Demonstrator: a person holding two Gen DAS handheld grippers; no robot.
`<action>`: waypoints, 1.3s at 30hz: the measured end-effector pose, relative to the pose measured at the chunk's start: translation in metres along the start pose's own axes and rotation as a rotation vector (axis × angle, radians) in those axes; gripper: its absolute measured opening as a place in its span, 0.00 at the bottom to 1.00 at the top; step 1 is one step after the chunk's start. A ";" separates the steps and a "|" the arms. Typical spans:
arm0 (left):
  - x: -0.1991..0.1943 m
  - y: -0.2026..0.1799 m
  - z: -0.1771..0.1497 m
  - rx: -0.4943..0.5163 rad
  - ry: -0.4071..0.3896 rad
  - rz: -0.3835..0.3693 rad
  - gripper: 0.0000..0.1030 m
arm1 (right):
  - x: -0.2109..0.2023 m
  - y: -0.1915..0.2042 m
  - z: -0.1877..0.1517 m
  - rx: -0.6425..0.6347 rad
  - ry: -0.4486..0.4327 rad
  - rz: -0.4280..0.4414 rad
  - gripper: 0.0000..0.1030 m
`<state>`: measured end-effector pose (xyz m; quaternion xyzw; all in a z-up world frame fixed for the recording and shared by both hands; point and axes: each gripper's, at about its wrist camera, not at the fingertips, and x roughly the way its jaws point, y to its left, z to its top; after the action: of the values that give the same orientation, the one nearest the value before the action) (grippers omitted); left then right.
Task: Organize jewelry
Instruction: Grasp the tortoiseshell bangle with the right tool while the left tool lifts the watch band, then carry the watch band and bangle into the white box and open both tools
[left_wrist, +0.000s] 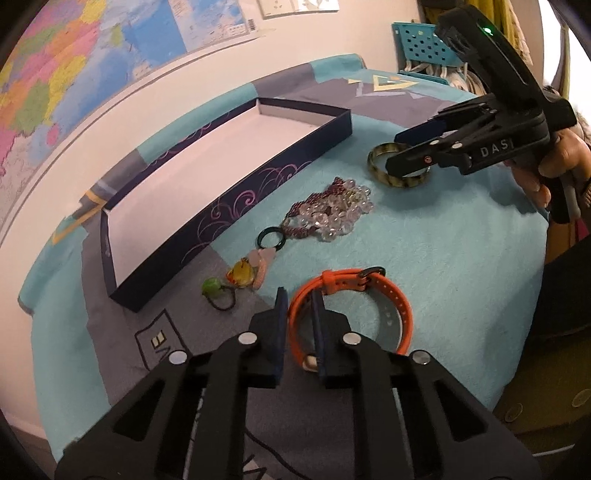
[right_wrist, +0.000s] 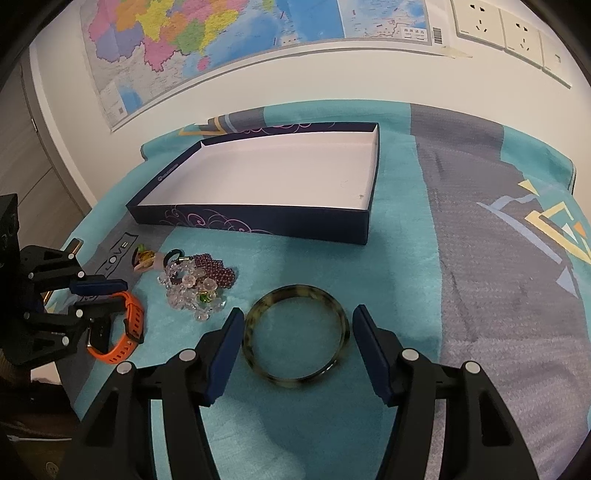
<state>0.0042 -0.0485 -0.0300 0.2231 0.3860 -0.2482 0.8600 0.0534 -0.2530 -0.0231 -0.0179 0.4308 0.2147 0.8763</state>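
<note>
An empty dark blue box (left_wrist: 236, 199) with a white inside (right_wrist: 266, 177) lies on the teal cloth. My left gripper (left_wrist: 300, 306) has its jaws closed around the strap of an orange watch (left_wrist: 391, 299), which also shows in the right wrist view (right_wrist: 129, 325). My right gripper (right_wrist: 295, 325) is open, with its fingers on either side of a mottled green-brown bangle (right_wrist: 295, 334) lying on the cloth; the bangle (left_wrist: 380, 173) also shows in the left wrist view. A pile of clear and purple bead bracelets (left_wrist: 332, 210) (right_wrist: 195, 284) lies between watch and box.
A dark green ring (left_wrist: 271, 238), an amber pendant (left_wrist: 242, 277) and a green charm on a cord (left_wrist: 212, 290) lie near the box's front wall. A map hangs on the wall (right_wrist: 177, 44). A teal basket (left_wrist: 421, 48) stands beyond the table.
</note>
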 end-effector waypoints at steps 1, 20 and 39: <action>0.000 0.001 -0.001 -0.011 0.003 -0.002 0.11 | 0.000 0.000 0.000 -0.004 0.002 0.004 0.55; 0.000 0.002 -0.005 -0.111 0.051 -0.046 0.17 | 0.007 0.006 0.003 -0.098 0.029 -0.092 0.20; -0.018 0.039 -0.003 -0.376 -0.028 -0.108 0.08 | -0.015 -0.002 0.035 -0.040 -0.061 0.020 0.06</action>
<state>0.0155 -0.0124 -0.0103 0.0340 0.4251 -0.2205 0.8772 0.0723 -0.2525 0.0095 -0.0246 0.3997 0.2322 0.8864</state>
